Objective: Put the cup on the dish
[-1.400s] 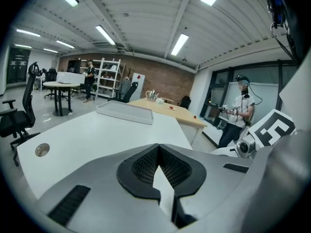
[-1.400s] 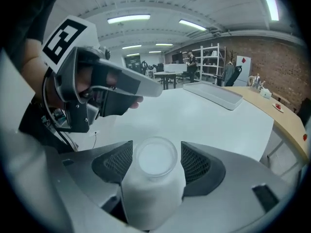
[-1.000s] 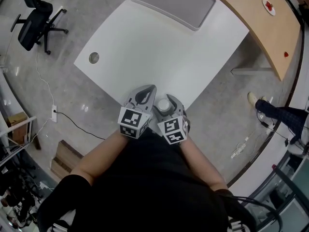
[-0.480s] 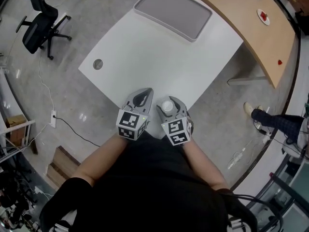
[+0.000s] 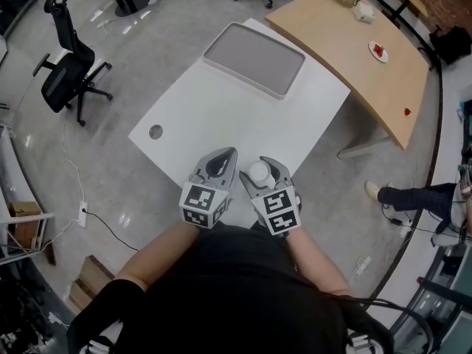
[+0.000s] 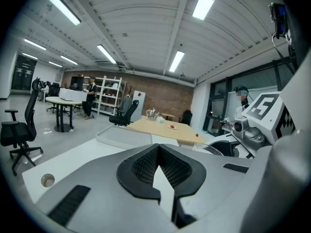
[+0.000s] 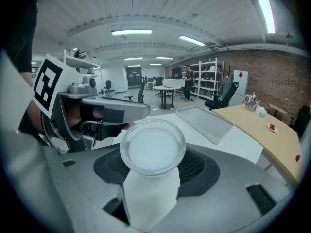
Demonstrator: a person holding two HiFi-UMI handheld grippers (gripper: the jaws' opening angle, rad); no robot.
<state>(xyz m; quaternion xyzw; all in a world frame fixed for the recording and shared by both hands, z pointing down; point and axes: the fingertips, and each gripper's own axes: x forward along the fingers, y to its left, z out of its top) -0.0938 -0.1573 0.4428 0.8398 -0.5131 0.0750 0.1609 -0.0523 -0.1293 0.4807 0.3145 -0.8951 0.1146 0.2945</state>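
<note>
A clear plastic cup (image 5: 259, 171) with a whitish inside stands upright between the jaws of my right gripper (image 5: 262, 177), which is shut on it over the near edge of the white table (image 5: 243, 116). In the right gripper view the cup (image 7: 152, 147) fills the middle. My left gripper (image 5: 219, 165) hangs just to its left, shut with nothing in it; its pads (image 6: 146, 165) meet at the tip. The dish, a shallow grey tray (image 5: 254, 59), lies at the table's far end, also seen as the tray (image 7: 204, 122) and the tray (image 6: 124, 137).
A round cable hole (image 5: 155, 132) marks the table's left part. A curved wooden table (image 5: 361, 65) stands to the right with a small plate (image 5: 378, 51) and a teapot. A black office chair (image 5: 68, 68) stands at the left. A person's leg (image 5: 409, 195) shows at the right.
Both grippers stay side by side at the table's near edge, the cup still held. The head view has tilted up, so the table sits lower and more of the room shows.
</note>
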